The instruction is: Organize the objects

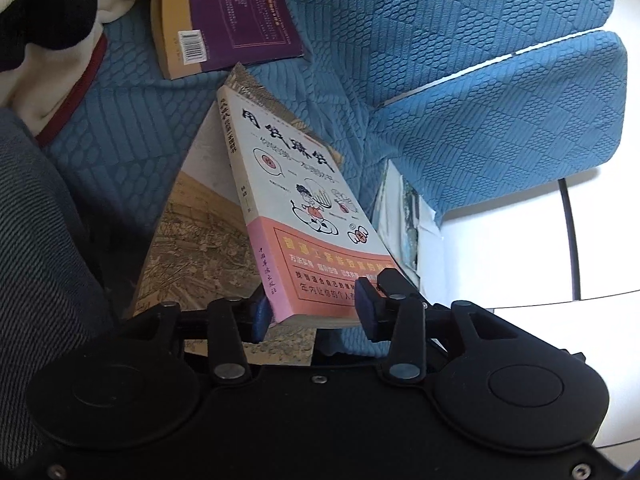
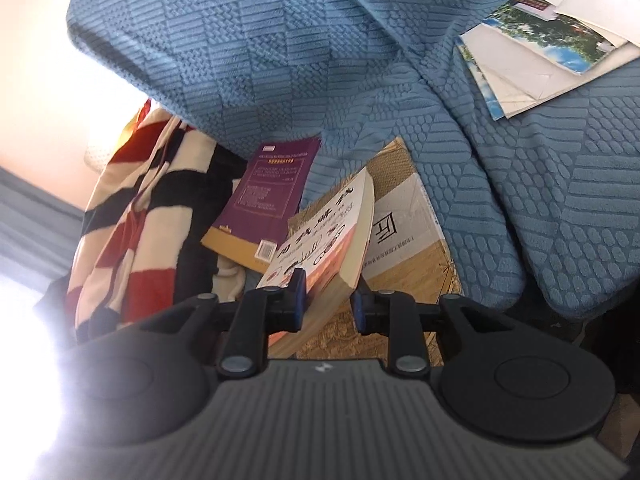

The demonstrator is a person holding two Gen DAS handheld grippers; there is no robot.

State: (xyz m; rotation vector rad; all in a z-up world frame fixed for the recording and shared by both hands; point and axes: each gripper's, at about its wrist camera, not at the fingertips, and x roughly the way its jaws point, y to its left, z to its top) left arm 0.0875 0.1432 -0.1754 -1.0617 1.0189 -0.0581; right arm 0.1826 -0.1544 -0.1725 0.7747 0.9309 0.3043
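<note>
Lying tilted on a blue quilted sofa cushion (image 1: 440, 60), a white-and-pink paperback (image 1: 296, 200) leans on a larger tan illustrated book (image 1: 192, 248) beneath it, near the cushion's front edge. The left gripper (image 1: 316, 312) straddles the paperback's near end with jaws parted, its right pad clear of the cover, while the right gripper (image 2: 330, 302) brackets the page edge, narrow, pads seemingly not pressing. A purple book (image 1: 236, 8) lies farther back beside a striped blanket (image 2: 132, 200); loose papers (image 2: 540, 52) sit apart.

Blue quilted sofa (image 1: 440, 60), purple book (image 1: 236, 12), large tan book (image 1: 192, 248), photo booklets (image 2: 532, 60), striped blanket (image 2: 132, 208)
</note>
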